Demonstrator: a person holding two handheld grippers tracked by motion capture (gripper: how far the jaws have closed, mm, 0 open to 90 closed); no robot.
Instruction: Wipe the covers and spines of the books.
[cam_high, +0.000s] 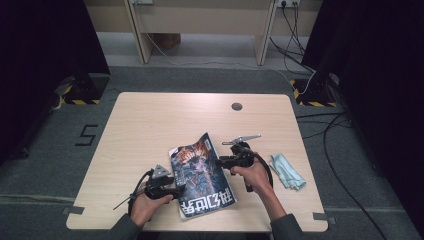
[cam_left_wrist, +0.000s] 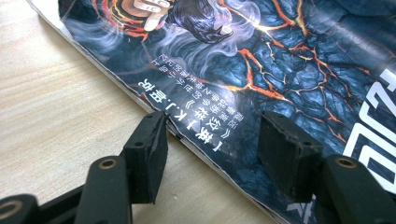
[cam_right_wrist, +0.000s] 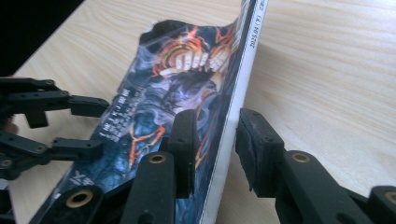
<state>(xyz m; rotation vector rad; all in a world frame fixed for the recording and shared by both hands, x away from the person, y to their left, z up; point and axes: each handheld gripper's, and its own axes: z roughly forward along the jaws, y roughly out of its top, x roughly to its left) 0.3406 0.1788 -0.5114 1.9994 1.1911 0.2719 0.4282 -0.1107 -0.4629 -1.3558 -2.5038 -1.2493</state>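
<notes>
Black foam pads of my right gripper (cam_right_wrist: 212, 154) fill the bottom of the right gripper view, set astride the white spine edge of the glossy magazine with the dark blue and orange fantasy cover (cam_right_wrist: 187, 93). One pad lies against the cover and the other stands a little off the spine, so I judge this claw spread around the edge and not yet pinching. In the high view that magazine (cam_high: 200, 172) lies near the lower middle of the frame on the pale wooden table (cam_high: 150, 120), its upper corner curling up off the surface.

My left gripper (cam_left_wrist: 212, 144) comes in at the opposite long edge; in its own view the jaws stand apart, one pad at the page edge over bare wood, the other over the cover, with nothing clamped between them. In the high view it sits lower left of the magazine (cam_high: 167, 189), my right gripper (cam_high: 225, 162) just right of it. A crumpled light blue cloth (cam_high: 287, 171) lies to the right, apart from the work.

As I read it, the step in hand is getting a hold on the cover to lift or open it. Next I need to close the right pads squarely on the spine without sliding, while the left steadies the far edge.
</notes>
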